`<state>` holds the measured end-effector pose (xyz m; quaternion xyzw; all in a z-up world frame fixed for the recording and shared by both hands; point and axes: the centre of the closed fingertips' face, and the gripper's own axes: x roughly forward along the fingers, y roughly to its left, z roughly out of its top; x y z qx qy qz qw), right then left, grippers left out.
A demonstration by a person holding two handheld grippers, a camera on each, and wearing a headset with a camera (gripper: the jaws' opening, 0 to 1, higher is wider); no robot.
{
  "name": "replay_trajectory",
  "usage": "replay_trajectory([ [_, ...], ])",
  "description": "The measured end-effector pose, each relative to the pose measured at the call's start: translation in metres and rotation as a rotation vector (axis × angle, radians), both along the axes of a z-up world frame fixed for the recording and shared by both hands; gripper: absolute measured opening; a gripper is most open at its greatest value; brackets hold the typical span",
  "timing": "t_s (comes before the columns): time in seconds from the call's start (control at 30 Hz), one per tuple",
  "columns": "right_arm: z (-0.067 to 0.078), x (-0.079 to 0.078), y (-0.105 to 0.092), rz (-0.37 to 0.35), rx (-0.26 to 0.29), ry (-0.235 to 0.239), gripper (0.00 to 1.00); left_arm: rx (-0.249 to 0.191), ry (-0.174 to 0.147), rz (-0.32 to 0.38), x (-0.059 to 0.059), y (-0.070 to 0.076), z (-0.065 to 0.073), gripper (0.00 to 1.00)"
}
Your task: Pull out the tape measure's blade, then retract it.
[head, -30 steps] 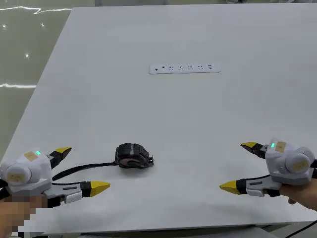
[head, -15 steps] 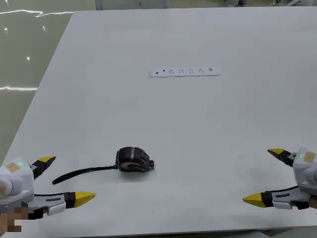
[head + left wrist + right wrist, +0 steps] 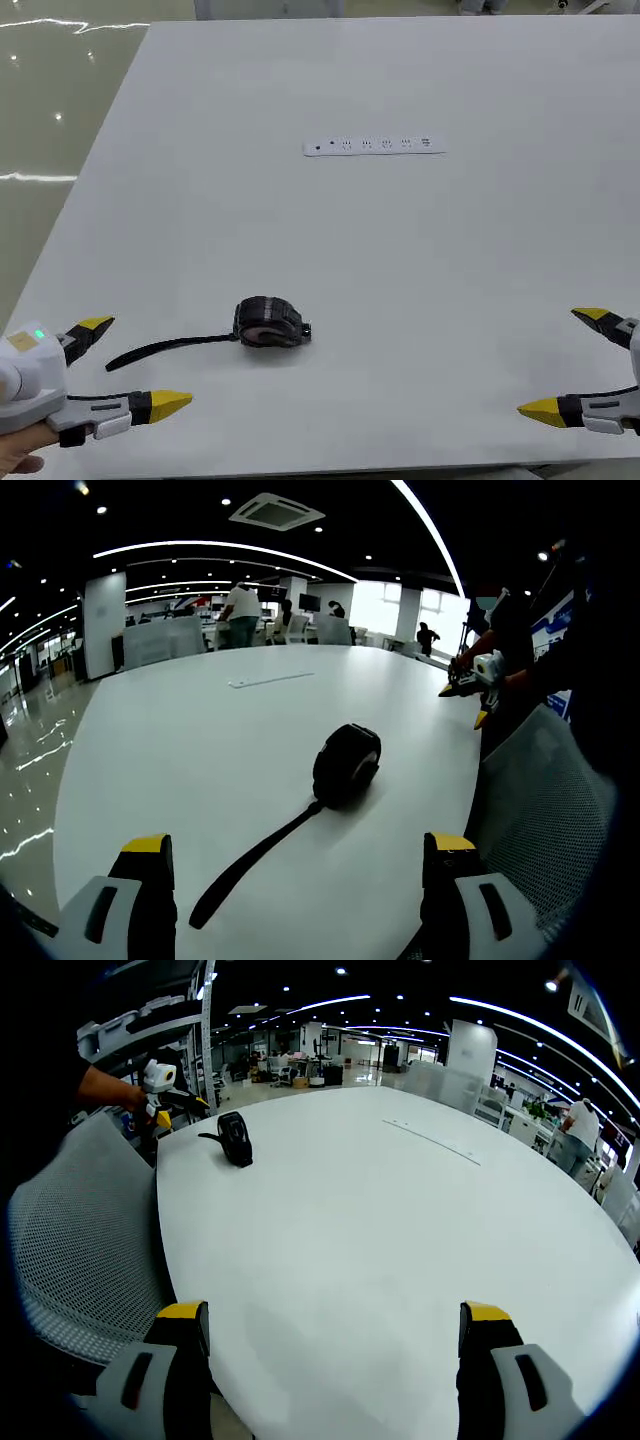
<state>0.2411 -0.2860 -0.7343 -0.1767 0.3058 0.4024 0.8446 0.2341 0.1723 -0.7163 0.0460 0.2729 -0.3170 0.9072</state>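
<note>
My left gripper (image 3: 140, 362) hangs over the bench's (image 3: 420, 250) near left corner, jaws spread wide, holding nothing. Just right of it a limp black strap (image 3: 160, 350) trails along the near edge to the tape measure (image 3: 268, 322), which lies on its side left of the middle of that edge.

I expect the case to be hard, compact and dense for its size, and apt to skate on this smooth top. I would clamp it across its flat faces. The small nub (image 3: 306, 326) at its right end is, I judge, the blade's tab, and that is the place to pinch. The blade should be thin, springy and quick to snap back.

A power strip (image 3: 373, 146) lies well toward the far edge. My right gripper (image 3: 562, 361) sits at the near right corner, equally wide and empty.

Count: one tape measure, one strap, one power strip, two grippers.
</note>
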Motion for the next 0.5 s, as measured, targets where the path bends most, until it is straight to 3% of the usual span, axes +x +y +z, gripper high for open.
replay_trajectory([
  [0.07,0.002,0.001,0.001,0.003,0.005,-0.007,1.00,-0.002,-0.002,-0.002,0.001,-0.001,0.001,1.00],
  [0.17,0.003,0.002,0.003,0.004,0.008,-0.009,1.00,-0.009,-0.031,-0.007,0.005,-0.003,0.005,1.00],
  [0.5,0.004,0.004,0.007,0.013,0.009,-0.012,1.00,-0.002,-0.025,-0.004,0.011,-0.006,0.006,1.00],
])
